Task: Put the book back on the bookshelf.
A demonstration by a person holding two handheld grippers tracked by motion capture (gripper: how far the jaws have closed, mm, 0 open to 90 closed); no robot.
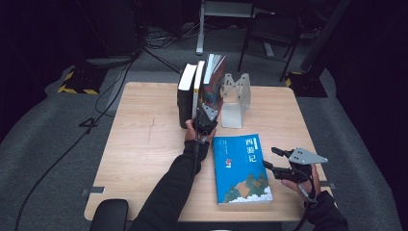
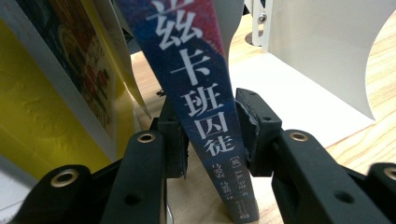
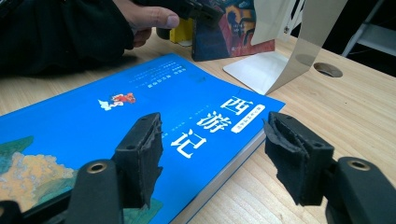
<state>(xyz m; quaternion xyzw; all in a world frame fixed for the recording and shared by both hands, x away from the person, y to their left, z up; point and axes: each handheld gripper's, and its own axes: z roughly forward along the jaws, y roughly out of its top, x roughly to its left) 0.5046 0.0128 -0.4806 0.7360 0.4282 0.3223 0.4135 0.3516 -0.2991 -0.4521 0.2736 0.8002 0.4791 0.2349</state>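
The left gripper [image 2: 209, 135] is clamped on the spine of a dark blue book [image 2: 198, 93], one pad pressed to each side of it, and that book stands on end near the far edge of the tabletop [image 1: 144, 144], tilted a little. Just to its left in the high view stand a yellow book [image 1: 197, 89] and a black book [image 1: 185, 96], upright and close together. On the other side sits a white metal bookend [image 1: 235, 98], its flat foot on the wood just beside the held book. Nearer the front edge a bright blue book [image 1: 240, 168] lies flat, cover up, white characters showing. The right gripper [image 1: 272, 158] hovers at that book's right side, toward the front right corner of the tabletop, jaws spread apart with nothing between them; in the right gripper view [image 3: 212, 156] the blue cover and its edge lie between and beyond the two pads, untouched
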